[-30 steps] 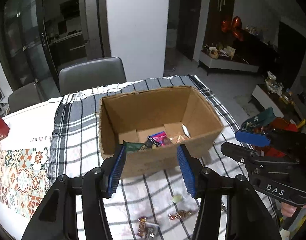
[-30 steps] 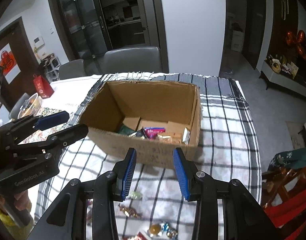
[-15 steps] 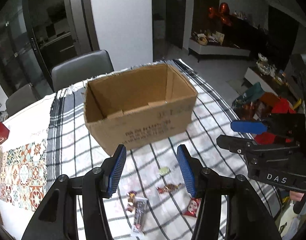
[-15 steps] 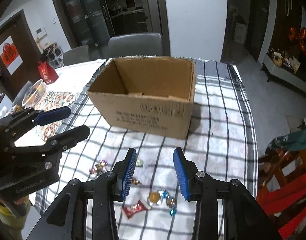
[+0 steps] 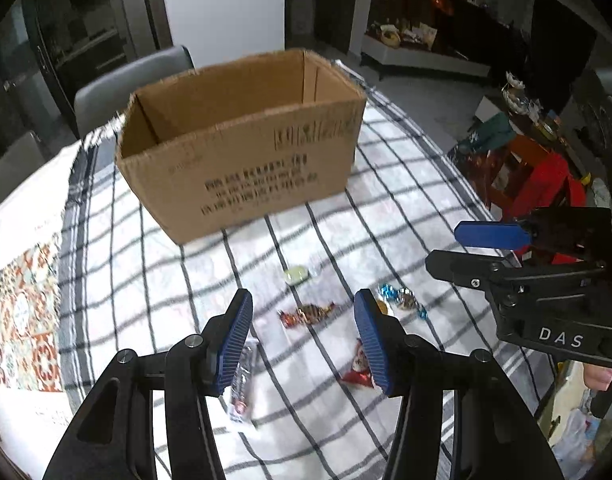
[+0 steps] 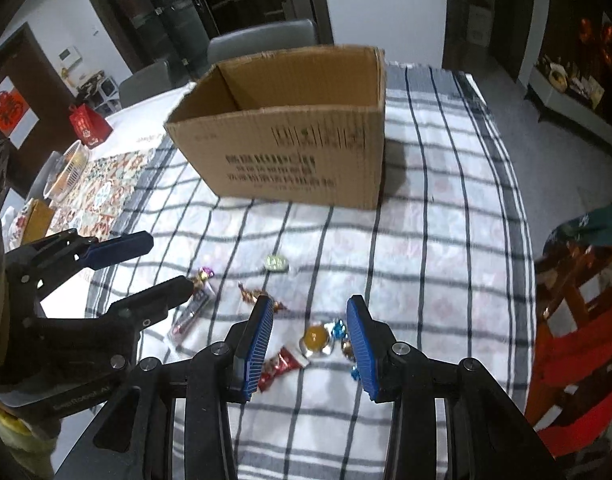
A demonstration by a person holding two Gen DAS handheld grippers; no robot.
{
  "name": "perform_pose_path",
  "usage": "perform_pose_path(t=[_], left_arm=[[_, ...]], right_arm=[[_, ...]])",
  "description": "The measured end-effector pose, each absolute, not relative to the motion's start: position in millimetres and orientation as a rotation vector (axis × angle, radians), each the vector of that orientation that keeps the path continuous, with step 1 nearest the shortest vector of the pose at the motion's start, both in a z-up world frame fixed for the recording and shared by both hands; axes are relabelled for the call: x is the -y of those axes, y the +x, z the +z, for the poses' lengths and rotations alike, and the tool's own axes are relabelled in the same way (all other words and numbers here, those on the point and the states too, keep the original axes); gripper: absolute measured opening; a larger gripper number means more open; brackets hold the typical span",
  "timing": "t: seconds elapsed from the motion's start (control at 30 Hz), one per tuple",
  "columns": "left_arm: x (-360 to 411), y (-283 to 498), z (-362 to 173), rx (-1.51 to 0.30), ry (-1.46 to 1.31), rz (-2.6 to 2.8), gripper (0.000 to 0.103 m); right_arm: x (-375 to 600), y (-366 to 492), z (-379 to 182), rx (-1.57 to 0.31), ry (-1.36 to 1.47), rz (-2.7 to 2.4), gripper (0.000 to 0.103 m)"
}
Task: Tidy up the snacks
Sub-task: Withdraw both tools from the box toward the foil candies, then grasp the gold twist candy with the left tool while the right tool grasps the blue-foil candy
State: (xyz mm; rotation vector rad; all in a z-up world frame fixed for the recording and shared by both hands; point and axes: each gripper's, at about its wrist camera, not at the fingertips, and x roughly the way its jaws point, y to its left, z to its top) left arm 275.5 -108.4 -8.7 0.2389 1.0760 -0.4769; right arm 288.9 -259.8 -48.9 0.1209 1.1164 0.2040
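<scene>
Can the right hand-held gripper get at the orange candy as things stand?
Probably yes. The right hand-held gripper is open and empty above the orange candy, nothing covering it. Blue-wrapped candies and a red packet lie close beside it and could get nudged.

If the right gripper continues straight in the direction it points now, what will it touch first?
Most likely the orange candy on the checked cloth, which lies between the open fingers of the right gripper. Depth is unclear; the red packet lies close beside it.

Two wrist fisheyes, steeply downward, near desk [image 5: 406, 184]; shared: cardboard box [image 5: 242, 148] upper centre, scattered sweets [image 6: 316, 338] below.
</scene>
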Motion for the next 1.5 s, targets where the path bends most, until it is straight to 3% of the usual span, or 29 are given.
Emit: perform_pose_path(t=[0.53,1.5], left_arm=[[115,294,-79,-1.301,0.185,-0.479,0.052],[143,321,-137,-1.396,0.241,-0.412,0.052]], right_arm=[[268,289,-112,-1.283,0.161,0.145,0.040],[273,303,-158,-1.364,0.206,0.125,0.034]])
